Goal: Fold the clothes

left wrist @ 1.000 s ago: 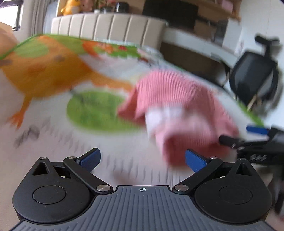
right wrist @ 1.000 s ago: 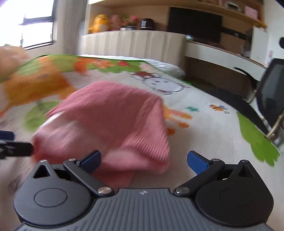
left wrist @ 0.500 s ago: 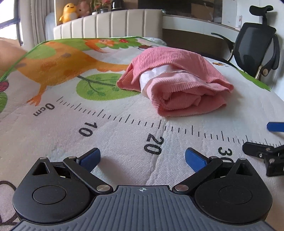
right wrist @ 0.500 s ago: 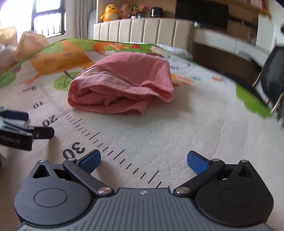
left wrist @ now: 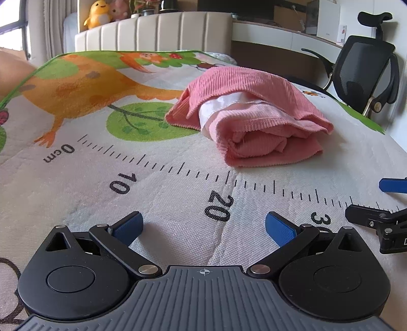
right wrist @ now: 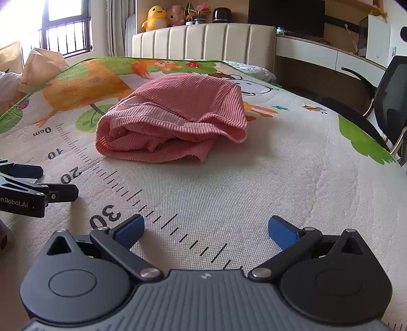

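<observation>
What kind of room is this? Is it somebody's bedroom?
Most likely a bedroom. A cream padded headboard stands behind the cartoon-printed bed cover, a yellow plush duck sits on the shelf above, and a black mesh desk chair waits alongside.

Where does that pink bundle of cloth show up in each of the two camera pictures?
Left wrist view: the pink garment lies right of centre, upper half, on the printed mat.
Right wrist view: the pink garment lies left of centre, upper half.
Shared landmark: the ruler printed on the mat runs just in front of the garment in both; the yellow duck toy sits on the shelf behind the bed.
</observation>
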The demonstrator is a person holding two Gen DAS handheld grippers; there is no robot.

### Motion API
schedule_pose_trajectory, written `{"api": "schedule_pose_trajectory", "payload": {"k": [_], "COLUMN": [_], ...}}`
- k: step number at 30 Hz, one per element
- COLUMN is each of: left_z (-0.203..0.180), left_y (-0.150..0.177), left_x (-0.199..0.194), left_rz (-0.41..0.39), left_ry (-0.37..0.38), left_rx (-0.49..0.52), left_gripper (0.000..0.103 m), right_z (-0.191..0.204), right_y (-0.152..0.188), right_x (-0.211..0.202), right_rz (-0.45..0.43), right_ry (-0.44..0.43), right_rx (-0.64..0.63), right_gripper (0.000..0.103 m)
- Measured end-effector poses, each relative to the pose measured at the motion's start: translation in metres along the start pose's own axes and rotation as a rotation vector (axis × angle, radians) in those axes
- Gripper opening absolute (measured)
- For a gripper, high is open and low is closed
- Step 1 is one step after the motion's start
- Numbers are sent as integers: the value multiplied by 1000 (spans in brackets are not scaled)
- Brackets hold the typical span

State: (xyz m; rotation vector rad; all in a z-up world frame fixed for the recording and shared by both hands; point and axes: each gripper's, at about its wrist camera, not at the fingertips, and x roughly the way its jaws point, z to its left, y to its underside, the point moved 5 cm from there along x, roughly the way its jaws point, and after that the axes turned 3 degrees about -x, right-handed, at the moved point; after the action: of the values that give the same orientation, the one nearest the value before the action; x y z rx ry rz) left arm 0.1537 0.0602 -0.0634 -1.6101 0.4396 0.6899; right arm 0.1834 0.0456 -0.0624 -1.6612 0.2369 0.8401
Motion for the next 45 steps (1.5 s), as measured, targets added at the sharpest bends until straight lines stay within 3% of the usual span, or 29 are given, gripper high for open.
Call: {"api": "schedule_pose_trajectory", "payload": {"k": [6,45], "left_z": [-13,-12], "left_y": [2,3], "left_x": [-2,-1], "left_rz": [-6,-6], "left_ry": [43,56], "left_rx": [82,71], "left_gripper": [103,103], "right_z": [0,2], "right_y": [0,0], "right_x": [0,0], "right_rz": [0,-1], "right_ry": [0,0], "right_rx": [0,-1], "right_gripper": [103,103]}}
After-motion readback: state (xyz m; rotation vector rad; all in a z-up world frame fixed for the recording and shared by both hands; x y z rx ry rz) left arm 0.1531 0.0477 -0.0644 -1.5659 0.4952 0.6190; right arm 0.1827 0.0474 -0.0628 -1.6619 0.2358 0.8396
